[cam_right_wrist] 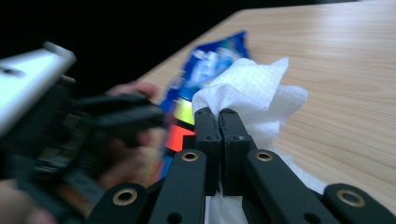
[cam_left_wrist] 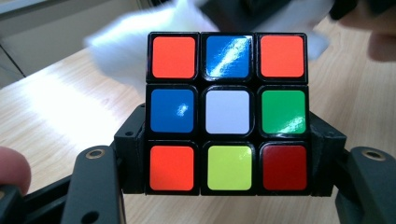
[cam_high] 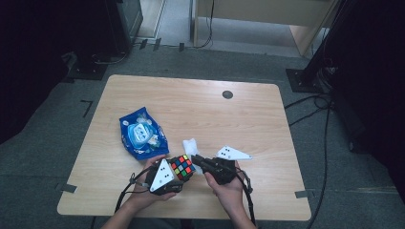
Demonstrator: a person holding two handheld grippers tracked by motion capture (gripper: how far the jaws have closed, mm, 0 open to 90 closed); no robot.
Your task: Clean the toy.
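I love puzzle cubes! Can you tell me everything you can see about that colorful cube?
The puzzle cube is glossy black plastic with square colour stickers, three by three on each face. It is scrambled: the face in the left gripper view shows orange, blue, orange on top, blue, white, green in the middle, then orange, yellow, dark red. The left gripper clamps it by two opposite sides near the table's front edge. A white wipe, pinched in the right gripper, is close beside it; whether they touch is unclear.

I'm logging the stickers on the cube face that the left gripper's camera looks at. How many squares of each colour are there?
On the cube face in the left gripper view:
Orange: 3
Blue: 2
White: 1
Green: 1
Yellow-green: 1
Dark red: 1
Total: 9
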